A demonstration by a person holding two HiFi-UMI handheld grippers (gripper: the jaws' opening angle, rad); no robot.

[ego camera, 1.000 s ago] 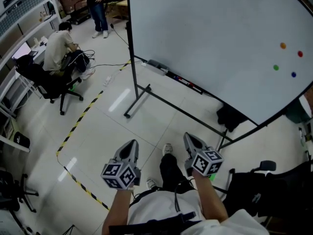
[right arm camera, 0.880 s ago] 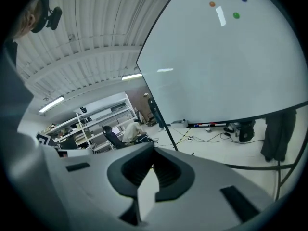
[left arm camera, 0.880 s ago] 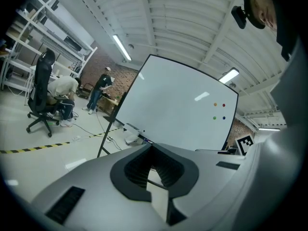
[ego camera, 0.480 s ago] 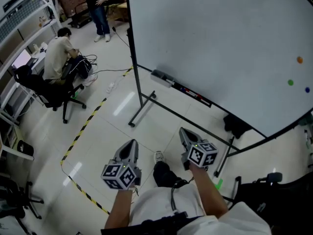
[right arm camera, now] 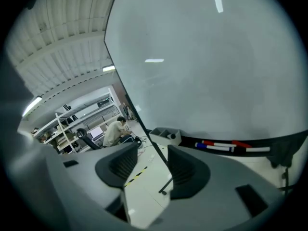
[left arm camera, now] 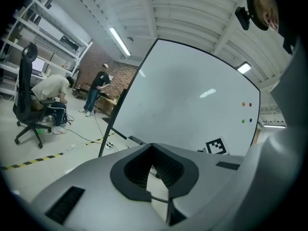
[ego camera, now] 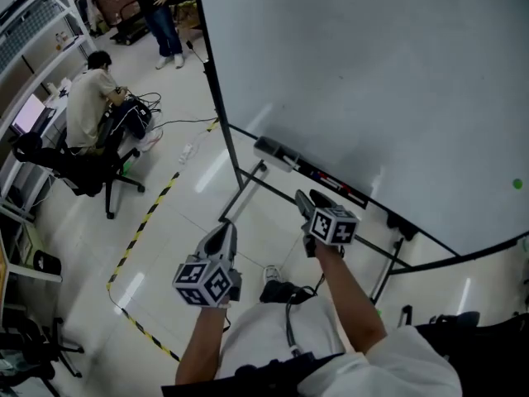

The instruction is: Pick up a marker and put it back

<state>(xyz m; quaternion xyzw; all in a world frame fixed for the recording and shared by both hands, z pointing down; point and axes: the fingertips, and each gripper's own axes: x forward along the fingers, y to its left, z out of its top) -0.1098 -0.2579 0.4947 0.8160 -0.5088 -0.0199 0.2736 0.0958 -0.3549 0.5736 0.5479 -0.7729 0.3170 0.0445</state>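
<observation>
Pointing the right gripper (ego camera: 304, 198) toward the ledge (ego camera: 359, 197) of the whiteboard (ego camera: 372, 73), near the markers (ego camera: 329, 177). Just been opening there: spread wide now, with nothing between the jaws. Lying end to end along that ledge, red and blue markers, just right of a small grey box (ego camera: 277, 150). Holding the left gripper (ego camera: 225, 231) lower and further back, over the floor (ego camera: 165, 222), pinched together at the tips and carrying nothing. Far off to the left, a seated person (ego camera: 87, 98).
</observation>
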